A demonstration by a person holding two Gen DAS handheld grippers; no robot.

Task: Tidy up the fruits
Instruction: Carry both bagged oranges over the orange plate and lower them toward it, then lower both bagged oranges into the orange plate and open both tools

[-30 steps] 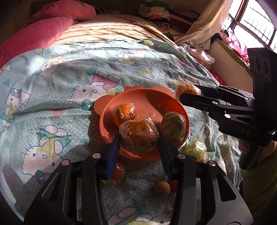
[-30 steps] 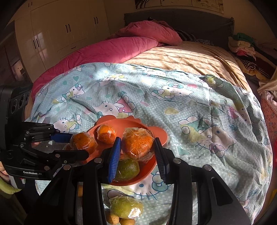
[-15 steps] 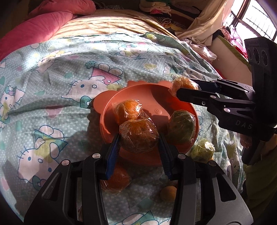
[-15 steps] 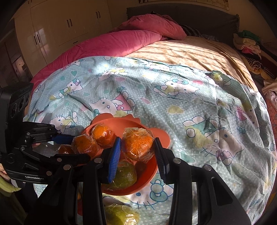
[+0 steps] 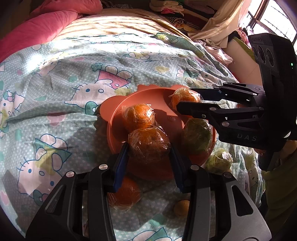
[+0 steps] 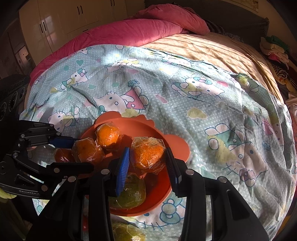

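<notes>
An orange plastic bowl sits on the Hello Kitty bedsheet. My left gripper is shut on a plastic-wrapped orange over the bowl's near rim. My right gripper is shut on another wrapped orange over the bowl; it also shows in the left wrist view. Inside the bowl lie a wrapped orange and a wrapped green fruit.
On the sheet near the bowl lie a wrapped orange, a wrapped green fruit and a small yellowish fruit. A pink quilt and piled clothes lie at the far side of the bed.
Both grippers have moved in over the bowl with their oranges held; the bowl now looks closer and larger in both views. The right gripper's orange is now over the bowl's far side.
</notes>
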